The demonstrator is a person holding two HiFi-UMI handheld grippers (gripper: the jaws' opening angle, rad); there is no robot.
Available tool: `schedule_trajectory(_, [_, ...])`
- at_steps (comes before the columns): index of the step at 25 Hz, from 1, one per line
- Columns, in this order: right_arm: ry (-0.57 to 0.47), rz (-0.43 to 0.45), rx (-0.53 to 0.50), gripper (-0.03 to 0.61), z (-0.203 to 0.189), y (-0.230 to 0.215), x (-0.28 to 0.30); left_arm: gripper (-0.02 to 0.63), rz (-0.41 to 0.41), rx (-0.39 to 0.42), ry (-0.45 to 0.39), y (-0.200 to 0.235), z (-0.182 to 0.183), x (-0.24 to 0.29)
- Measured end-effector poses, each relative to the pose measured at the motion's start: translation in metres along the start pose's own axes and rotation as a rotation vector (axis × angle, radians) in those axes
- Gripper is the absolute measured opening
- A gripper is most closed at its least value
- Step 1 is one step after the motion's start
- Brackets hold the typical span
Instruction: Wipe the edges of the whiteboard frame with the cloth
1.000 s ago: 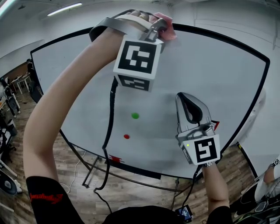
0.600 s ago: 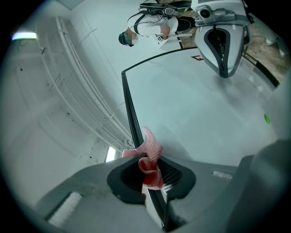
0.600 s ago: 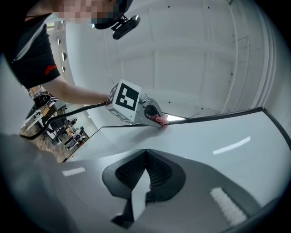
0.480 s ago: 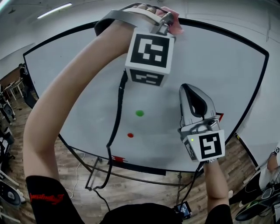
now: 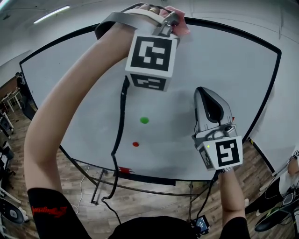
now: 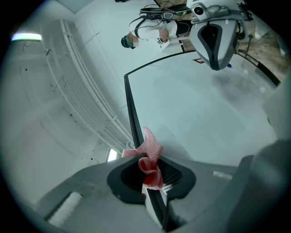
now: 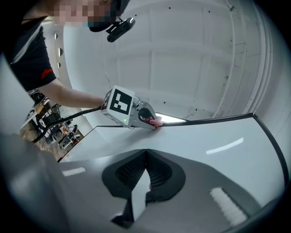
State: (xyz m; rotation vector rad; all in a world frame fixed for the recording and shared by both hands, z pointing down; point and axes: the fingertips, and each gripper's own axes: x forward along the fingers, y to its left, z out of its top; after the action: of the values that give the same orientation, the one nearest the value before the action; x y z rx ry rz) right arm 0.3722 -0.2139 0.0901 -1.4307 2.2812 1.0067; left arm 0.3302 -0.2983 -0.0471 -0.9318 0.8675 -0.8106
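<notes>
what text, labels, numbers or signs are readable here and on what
None can be read.
Left marker cube, right marker cube: square patterns, no letters.
Sleeve: red print, too blurred.
Whiteboard frame: red label, too small.

bright, even light, ceiling tube (image 5: 49, 14) glowing at ten o'clock; soft glare streak across the whiteboard (image 7: 218, 136); heavy fisheye bend, dark vignetted corners, foreground soft.

Nothing legible — the red print (image 5: 46, 211) on the black sleeve (image 5: 39, 196) is too blurred to read.
</notes>
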Motion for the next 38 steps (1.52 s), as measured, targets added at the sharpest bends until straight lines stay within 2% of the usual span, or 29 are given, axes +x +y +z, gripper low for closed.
schedule_trajectory(6, [0.009,0.036,0.001,0.002,-0.001,-0.005,0.001,0.042,-0.005,-0.028,0.008,0.000,0.000,-0.002])
schedule_trajectory(18, [0.018,0.064,0.028,0.002,-0.003,-0.012,-0.001,0.043,-0.022,-0.026,0.054,-0.002,-0.003,0.004])
schedule_trajectory(24, [0.010,0.060,0.023,0.002,0.001,-0.033,-0.017,0.042,-0.025,-0.024,0.053,0.006,0.019,0.008])
schedule_trajectory(27, [0.011,0.060,0.019,0.002,0.003,-0.026,-0.017,0.041,-0.020,-0.024,0.049,0.005,0.015,0.003])
schedule_trajectory(33, [-0.004,0.057,0.017,0.002,-0.002,-0.075,-0.043,0.041,-0.019,-0.019,0.043,0.020,0.066,0.027])
schedule_trajectory(38, [-0.007,0.051,0.026,0.002,-0.007,-0.092,-0.050,0.043,-0.025,-0.011,0.047,0.022,0.080,0.035])
